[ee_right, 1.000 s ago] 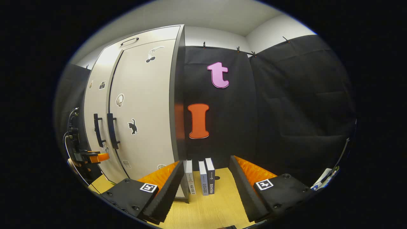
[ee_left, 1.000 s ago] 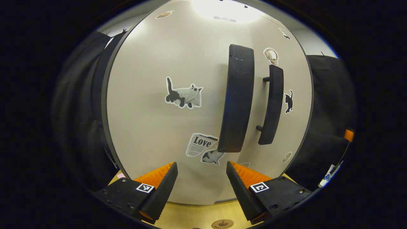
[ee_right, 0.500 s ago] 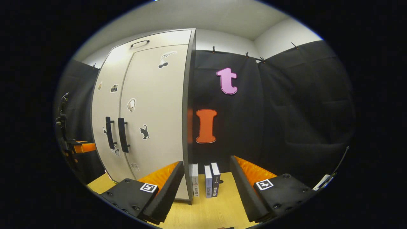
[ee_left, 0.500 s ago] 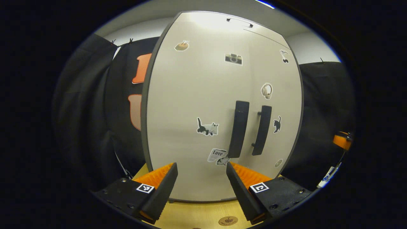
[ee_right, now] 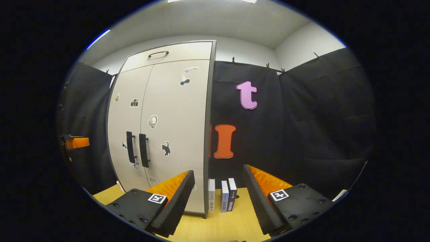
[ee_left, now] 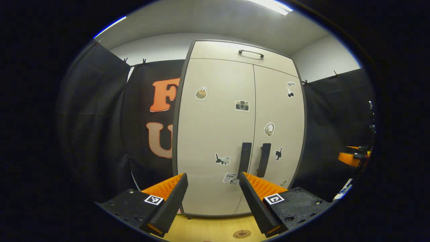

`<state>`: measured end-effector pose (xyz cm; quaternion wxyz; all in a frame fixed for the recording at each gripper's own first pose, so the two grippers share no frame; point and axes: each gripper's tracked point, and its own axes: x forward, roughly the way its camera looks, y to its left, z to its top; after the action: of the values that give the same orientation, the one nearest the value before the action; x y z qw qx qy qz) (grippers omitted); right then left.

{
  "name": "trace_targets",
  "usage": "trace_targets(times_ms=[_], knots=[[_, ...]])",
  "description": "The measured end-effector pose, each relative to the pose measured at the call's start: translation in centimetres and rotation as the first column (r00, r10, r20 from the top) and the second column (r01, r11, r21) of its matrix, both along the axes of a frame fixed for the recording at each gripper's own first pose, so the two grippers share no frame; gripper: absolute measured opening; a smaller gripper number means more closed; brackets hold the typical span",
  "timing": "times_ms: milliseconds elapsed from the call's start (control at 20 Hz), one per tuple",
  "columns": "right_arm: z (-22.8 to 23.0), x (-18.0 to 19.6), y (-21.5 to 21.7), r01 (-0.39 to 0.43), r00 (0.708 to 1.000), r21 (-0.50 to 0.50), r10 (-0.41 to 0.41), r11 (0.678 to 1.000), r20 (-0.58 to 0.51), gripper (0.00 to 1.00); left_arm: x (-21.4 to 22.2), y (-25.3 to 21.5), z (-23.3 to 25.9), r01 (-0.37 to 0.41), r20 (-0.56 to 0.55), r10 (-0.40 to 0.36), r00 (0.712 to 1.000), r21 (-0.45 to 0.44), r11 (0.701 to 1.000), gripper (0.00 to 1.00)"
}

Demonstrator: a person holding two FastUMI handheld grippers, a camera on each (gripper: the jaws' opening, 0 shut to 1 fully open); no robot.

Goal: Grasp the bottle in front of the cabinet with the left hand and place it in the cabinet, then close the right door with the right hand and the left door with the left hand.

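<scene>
Fingers spread wide and empty on left gripper [ee_left: 212,198] and right gripper [ee_right: 218,198], well apart from cabinet [ee_left: 235,134], left door [ee_left: 215,134] and right door [ee_left: 277,131] both shut, bottle presumably inside; task judged complete, only withdrawal needed.

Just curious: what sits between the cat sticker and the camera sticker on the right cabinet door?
A headphones sticker, seen in the right gripper view.

Three books [ee_right: 221,198] upright in row on wooden tabletop [ee_right: 215,228], seen between fingers, beyond tips; round emblem [ee_left: 242,233] on wood low between fingers; black cloth wall [ee_right: 312,127] behind, above right finger; ceiling light strip [ee_left: 273,6] high overhead.
</scene>
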<state>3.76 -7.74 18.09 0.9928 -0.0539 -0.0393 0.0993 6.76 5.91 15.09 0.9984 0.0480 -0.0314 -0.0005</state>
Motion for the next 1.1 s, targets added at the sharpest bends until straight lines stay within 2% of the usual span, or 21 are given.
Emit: trace_targets(times_ms=[150, 200, 250, 450, 500, 550, 650, 700, 750, 800, 1000, 1100], knots=[[0.4, -0.6, 0.1, -0.005, 1.000, -0.012, 0.006, 1.000, 0.012, 0.96, -1.6, -0.5, 1.5, 0.001, 0.025, -0.002, 1.000, 0.016, 1.000, 0.96], [0.4, -0.8, 0.0, -0.009, 1.000, -0.012, 0.009, 1.000, 0.014, 0.96, -1.9, -0.6, 2.0, 0.005, 0.037, -0.006, 0.999, 0.014, 1.000, 0.92], [0.5, -0.8, 0.1, -0.012, 1.000, -0.012, 0.012, 1.000, 0.014, 0.95, -2.3, -0.8, 2.4, 0.010, 0.048, -0.011, 0.999, 0.011, 1.000, 0.96], [0.7, -1.0, -0.2, -0.019, 1.000, -0.009, 0.019, 1.000, 0.011, 0.95, -2.6, -1.5, 2.8, 0.023, 0.058, -0.024, 0.998, 0.016, 1.000, 0.94], [0.8, -1.1, -0.3, -0.018, 1.000, -0.009, 0.018, 1.000, 0.012, 0.89, -2.5, -1.6, 2.7, 0.024, 0.054, -0.024, 0.998, 0.014, 1.000, 0.94], [0.8, -1.1, -0.4, -0.016, 1.000, -0.009, 0.016, 1.000, 0.014, 0.95, -2.5, -1.7, 2.7, 0.026, 0.051, -0.026, 0.998, 0.010, 1.000, 0.94], [0.8, -1.1, -0.6, -0.015, 1.000, -0.007, 0.015, 1.000, 0.015, 0.95, -2.4, -1.8, 2.5, 0.031, 0.046, -0.031, 0.998, 0.000, 1.000, 0.92], [0.9, -1.2, -0.7, -0.014, 1.000, -0.006, 0.014, 1.000, 0.015, 0.95, -2.3, -1.8, 2.5, 0.033, 0.046, -0.033, 0.998, 0.000, 0.999, 0.94], [0.9, -1.1, -0.7, -0.012, 1.000, -0.006, 0.012, 1.000, 0.013, 0.89, -2.2, -1.9, 2.6, 0.036, 0.045, -0.036, 0.998, 0.003, 0.999, 0.94], [1.0, -1.1, -0.9, -0.010, 1.000, -0.004, 0.010, 1.000, 0.014, 0.95, -2.2, -1.9, 2.7, 0.038, 0.047, -0.038, 0.998, 0.006, 0.999, 0.94], [1.1, -1.3, -1.3, -0.002, 1.000, 0.000, 0.002, 1.000, 0.019, 0.95, -1.6, -2.6, 2.9, 0.050, 0.054, -0.051, 0.997, 0.015, 0.999, 0.92], [1.3, -1.3, -1.4, 0.001, 1.000, 0.001, -0.001, 1.000, 0.022, 0.95, -1.5, -2.7, 3.0, 0.054, 0.055, -0.055, 0.997, 0.016, 0.998, 0.96]])
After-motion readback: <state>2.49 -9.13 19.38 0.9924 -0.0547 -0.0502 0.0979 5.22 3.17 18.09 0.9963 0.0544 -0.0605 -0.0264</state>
